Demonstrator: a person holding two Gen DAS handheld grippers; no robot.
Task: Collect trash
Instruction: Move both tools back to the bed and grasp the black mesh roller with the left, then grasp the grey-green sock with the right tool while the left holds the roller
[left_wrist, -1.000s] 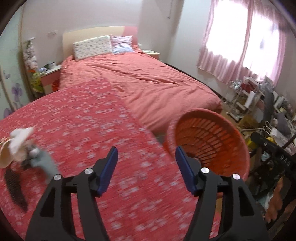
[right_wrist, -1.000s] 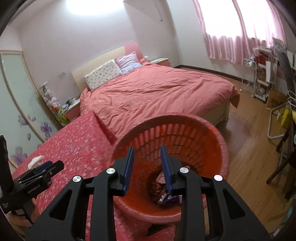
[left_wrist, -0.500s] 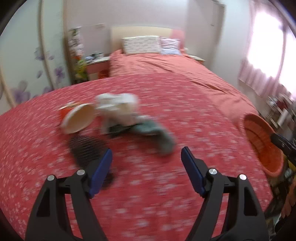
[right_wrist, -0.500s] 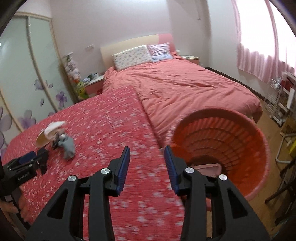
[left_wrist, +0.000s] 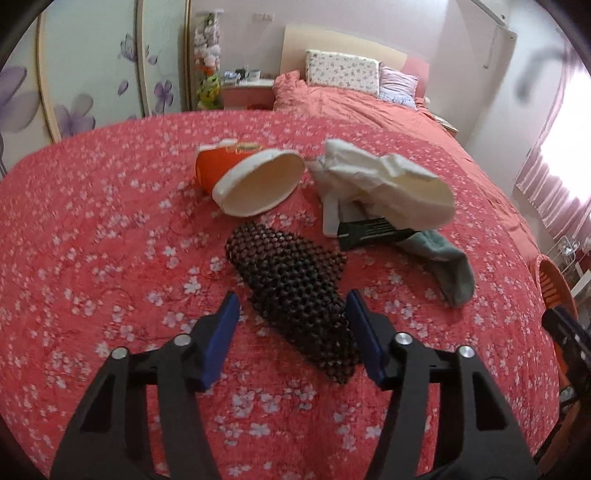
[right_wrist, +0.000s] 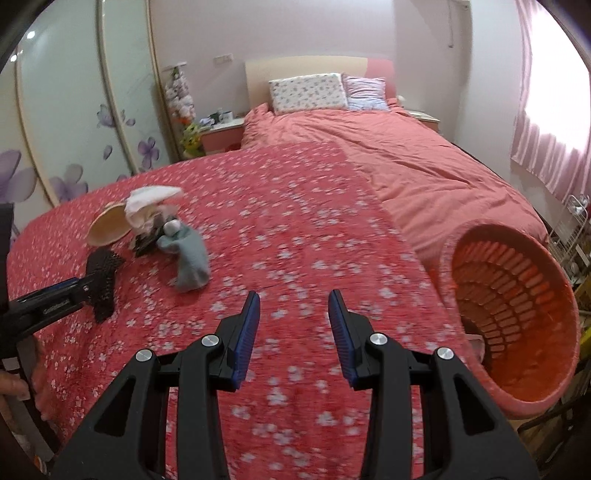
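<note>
On the red floral bed (left_wrist: 92, 229), the left hand-held gripper (left_wrist: 291, 321) is spread around the near end of a dark mesh piece (left_wrist: 295, 291), the right hand-held gripper (right_wrist: 293, 325) spread and empty, the orange basket (right_wrist: 517, 306) at far right.

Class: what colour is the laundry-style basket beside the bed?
The basket is orange; clearest in the right wrist view.

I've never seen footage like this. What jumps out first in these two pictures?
A small heap of litter on the flowered red bedspread: a tipped paper cup, crumpled white paper, a grey-green sock and a dark beaded mesh piece. The left hand-held gripper is open astride the mesh. At the bed's right edge sits an orange basket, beside the open right hand-held gripper.
</note>
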